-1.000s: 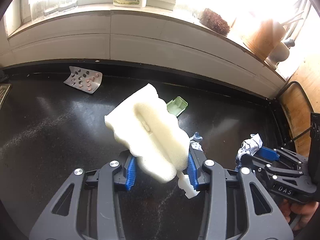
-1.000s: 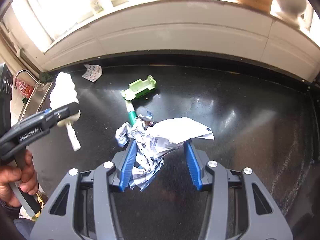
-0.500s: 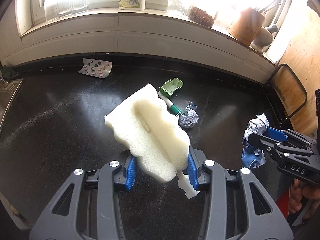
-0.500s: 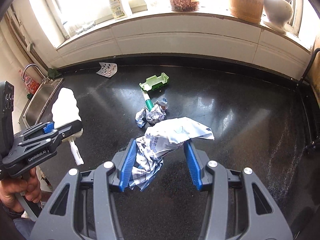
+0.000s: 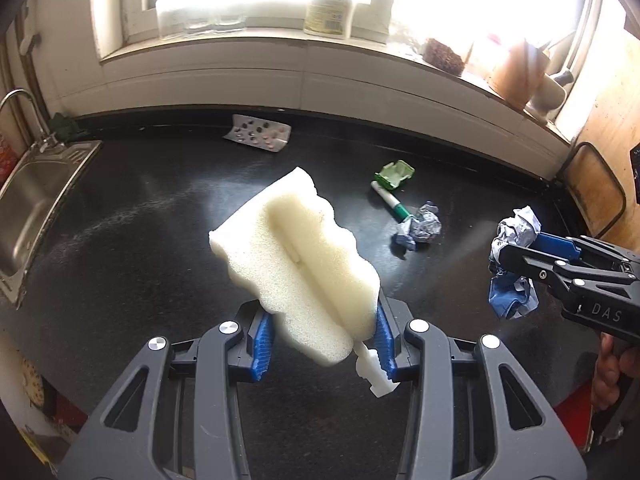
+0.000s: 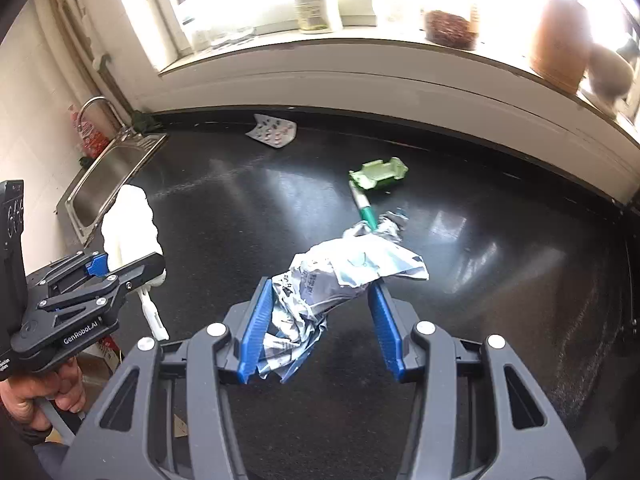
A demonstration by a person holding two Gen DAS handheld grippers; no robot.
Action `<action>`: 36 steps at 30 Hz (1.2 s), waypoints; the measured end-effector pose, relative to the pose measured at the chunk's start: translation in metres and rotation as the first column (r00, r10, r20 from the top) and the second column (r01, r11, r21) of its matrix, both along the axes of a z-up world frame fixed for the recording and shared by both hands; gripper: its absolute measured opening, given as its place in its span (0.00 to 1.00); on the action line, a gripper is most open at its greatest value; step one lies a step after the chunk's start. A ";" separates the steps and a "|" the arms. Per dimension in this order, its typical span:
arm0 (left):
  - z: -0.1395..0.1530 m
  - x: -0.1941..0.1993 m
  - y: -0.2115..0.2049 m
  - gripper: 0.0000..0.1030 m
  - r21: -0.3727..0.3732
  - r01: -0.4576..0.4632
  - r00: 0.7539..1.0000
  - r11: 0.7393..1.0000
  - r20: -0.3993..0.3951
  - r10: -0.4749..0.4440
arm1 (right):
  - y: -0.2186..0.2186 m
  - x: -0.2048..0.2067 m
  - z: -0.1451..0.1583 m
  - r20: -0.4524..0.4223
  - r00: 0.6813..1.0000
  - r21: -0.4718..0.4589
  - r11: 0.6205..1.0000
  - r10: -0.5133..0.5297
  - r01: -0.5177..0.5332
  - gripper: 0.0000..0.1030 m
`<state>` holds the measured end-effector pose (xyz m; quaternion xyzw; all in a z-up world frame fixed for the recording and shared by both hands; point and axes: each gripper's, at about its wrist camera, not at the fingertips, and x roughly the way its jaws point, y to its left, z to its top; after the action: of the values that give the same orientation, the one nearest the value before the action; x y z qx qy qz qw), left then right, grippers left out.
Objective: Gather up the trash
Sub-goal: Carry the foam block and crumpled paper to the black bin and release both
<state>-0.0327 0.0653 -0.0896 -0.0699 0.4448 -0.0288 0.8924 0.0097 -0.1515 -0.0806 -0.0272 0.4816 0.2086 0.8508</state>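
Note:
My left gripper [image 5: 324, 340] is shut on a white foam block [image 5: 296, 264], held tilted above the black counter [image 5: 160, 280]; a small white plastic piece [image 5: 374, 372] hangs by its right pad. My right gripper [image 6: 320, 320] is shut on crumpled printed paper [image 6: 336, 276]. Each gripper shows in the other's view: the right gripper [image 5: 504, 256] at the right edge, the left gripper [image 6: 156, 264] at the left. On the counter lie a blister pack [image 5: 260, 136], a green plastic tray [image 5: 394, 174], a green-and-white marker [image 5: 390, 202] and a crumpled wad [image 5: 420, 228].
A steel sink [image 5: 28, 200] with a tap is set into the counter's left end. The window sill [image 5: 320, 52] behind carries a bottle, a jar and a brown pot. A black wire frame [image 5: 596, 192] stands at the right end by a wooden panel.
Both grippers have drawn back and risen from the counter, each keeping its load. The remaining litter now looks smaller and farther off, and the sink has come into view.

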 end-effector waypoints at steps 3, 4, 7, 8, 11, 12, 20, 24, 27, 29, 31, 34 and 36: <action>0.006 -0.018 0.034 0.40 0.025 -0.083 0.997 0.996 0.012 0.082 | 0.041 0.001 0.004 0.007 0.995 0.007 0.995 0.096 -0.096 0.47; 0.008 -0.024 0.044 0.40 0.032 -0.109 0.994 0.994 0.014 0.109 | 0.058 0.000 0.005 0.007 0.991 0.011 0.991 0.136 -0.136 0.47; 0.009 -0.050 0.081 0.40 0.056 -0.206 0.979 0.977 0.016 0.205 | 0.108 -0.006 0.008 0.009 0.968 0.018 0.968 0.251 -0.251 0.48; 0.008 -0.058 0.093 0.40 0.058 -0.238 0.971 0.970 0.015 0.237 | 0.126 -0.009 0.008 0.009 0.956 0.019 0.956 0.293 -0.293 0.48; 0.004 -0.093 0.132 0.40 0.064 -0.351 0.936 0.934 0.001 0.352 | 0.181 -0.022 0.009 0.006 0.910 0.021 0.910 0.415 -0.415 0.48; 0.002 -0.106 0.145 0.40 0.066 -0.389 0.921 0.919 -0.006 0.391 | 0.198 -0.028 0.008 0.003 0.891 0.022 0.891 0.454 -0.454 0.48; -0.028 -0.209 0.218 0.40 0.075 -0.632 0.768 0.771 -0.072 0.637 | 0.337 -0.099 -0.006 -0.040 0.667 0.020 0.668 0.744 -0.744 0.48; -0.049 -0.250 0.241 0.40 0.057 -0.716 0.688 0.696 -0.111 0.717 | 0.391 -0.137 -0.021 -0.075 0.546 0.027 0.549 0.835 -0.836 0.48; -0.069 -0.270 0.253 0.40 0.041 -0.754 0.646 0.656 -0.137 0.751 | 0.425 -0.165 -0.035 -0.104 0.464 0.019 0.468 0.880 -0.883 0.48; -0.084 -0.280 0.260 0.40 0.028 -0.773 0.623 0.633 -0.150 0.768 | 0.446 -0.179 -0.048 -0.121 0.420 0.012 0.425 0.899 -0.905 0.48; -0.100 -0.285 0.266 0.40 0.016 -0.789 0.604 0.614 -0.159 0.781 | 0.464 -0.191 -0.063 -0.144 0.384 0.001 0.388 0.912 -0.922 0.48; -0.121 -0.287 0.277 0.40 -0.001 -0.802 0.589 0.598 -0.172 0.790 | 0.487 -0.201 -0.086 -0.172 0.349 -0.020 0.351 0.921 -0.936 0.48; -0.135 -0.286 0.285 0.40 -0.013 -0.804 0.587 0.594 -0.177 0.790 | 0.502 -0.208 -0.105 -0.198 0.331 -0.033 0.331 0.922 -0.943 0.49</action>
<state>-0.3186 0.3500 -0.2243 -0.3049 0.4313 0.3591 0.7694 -0.1979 0.3507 -0.1853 -0.3438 0.4518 0.6255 0.5351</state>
